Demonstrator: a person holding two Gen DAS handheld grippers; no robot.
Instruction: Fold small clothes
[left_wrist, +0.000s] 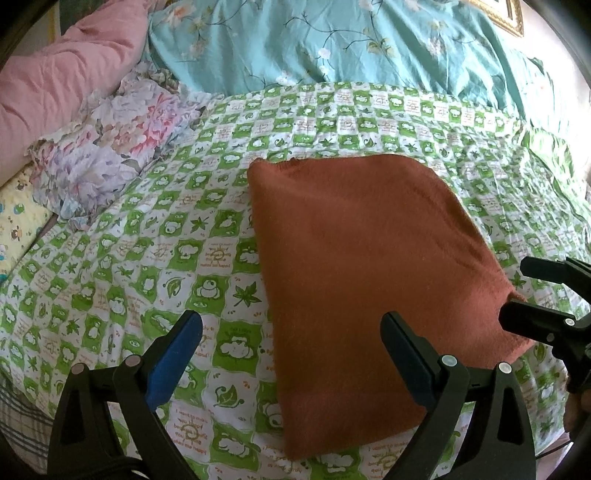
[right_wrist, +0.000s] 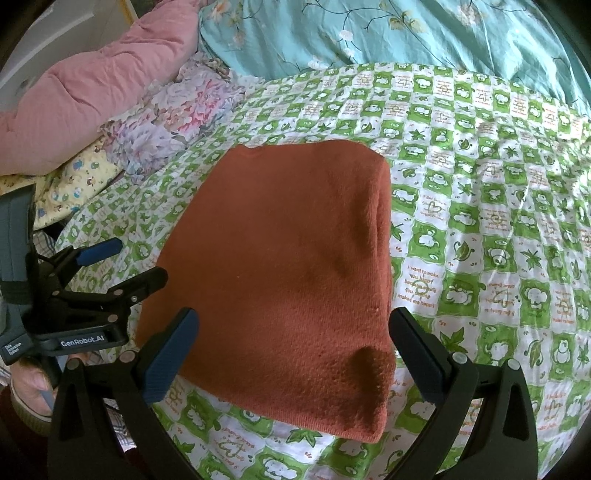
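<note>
A rust-orange knitted garment (left_wrist: 362, 280) lies folded into a thick rectangle on the green and white checked bedsheet (left_wrist: 147, 258). It also shows in the right wrist view (right_wrist: 288, 266). My left gripper (left_wrist: 291, 325) is open and empty, hovering over the garment's near left edge. My right gripper (right_wrist: 295, 325) is open and empty, hovering over the garment's near edge. The right gripper also shows in the left wrist view (left_wrist: 517, 291) by the garment's right corner. The left gripper also shows in the right wrist view (right_wrist: 136, 260) at the garment's left side.
A pink quilt (left_wrist: 62, 74) and a crumpled floral cloth (left_wrist: 110, 147) lie at the back left. A turquoise floral duvet (left_wrist: 332, 40) lies along the back. A yellow cartoon-print cloth (right_wrist: 77, 181) sits at the left edge of the bed.
</note>
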